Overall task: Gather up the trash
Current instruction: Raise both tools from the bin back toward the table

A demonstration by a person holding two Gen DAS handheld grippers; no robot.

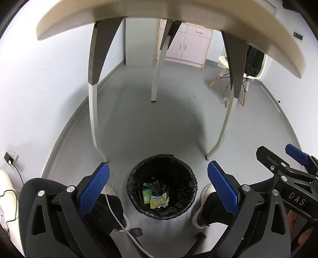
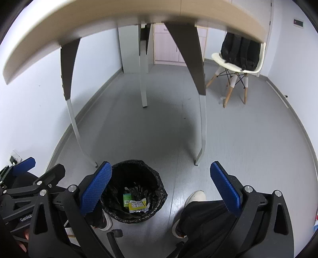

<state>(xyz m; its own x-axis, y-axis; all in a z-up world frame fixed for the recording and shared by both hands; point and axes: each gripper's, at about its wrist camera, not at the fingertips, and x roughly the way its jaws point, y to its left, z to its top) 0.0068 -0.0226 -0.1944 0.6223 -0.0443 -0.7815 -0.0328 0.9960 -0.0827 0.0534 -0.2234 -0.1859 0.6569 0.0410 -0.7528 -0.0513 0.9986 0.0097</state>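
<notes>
A round trash bin (image 1: pixel 162 186) with a black liner stands on the grey floor between a person's feet. A yellow wrapper (image 1: pixel 159 201) and a small green packet (image 1: pixel 147 196) lie at its bottom. My left gripper (image 1: pixel 159 188) hangs above the bin, open, with nothing between its blue pads. In the right wrist view the same bin (image 2: pixel 134 190) sits low and left, holding the yellow wrapper (image 2: pixel 138 206) and green packet (image 2: pixel 127 199). My right gripper (image 2: pixel 161 190) is open and empty, to the right of the bin. Each gripper shows at the edge of the other's view.
A beige tabletop edge (image 1: pixel 178 12) arches overhead, with its dark and white legs (image 1: pixel 93 99) standing beyond the bin. A white chair (image 2: pixel 236 65) with a black backpack stands at the back right. A cable (image 1: pixel 117 216) trails by the person's left shoe (image 1: pixel 202 206).
</notes>
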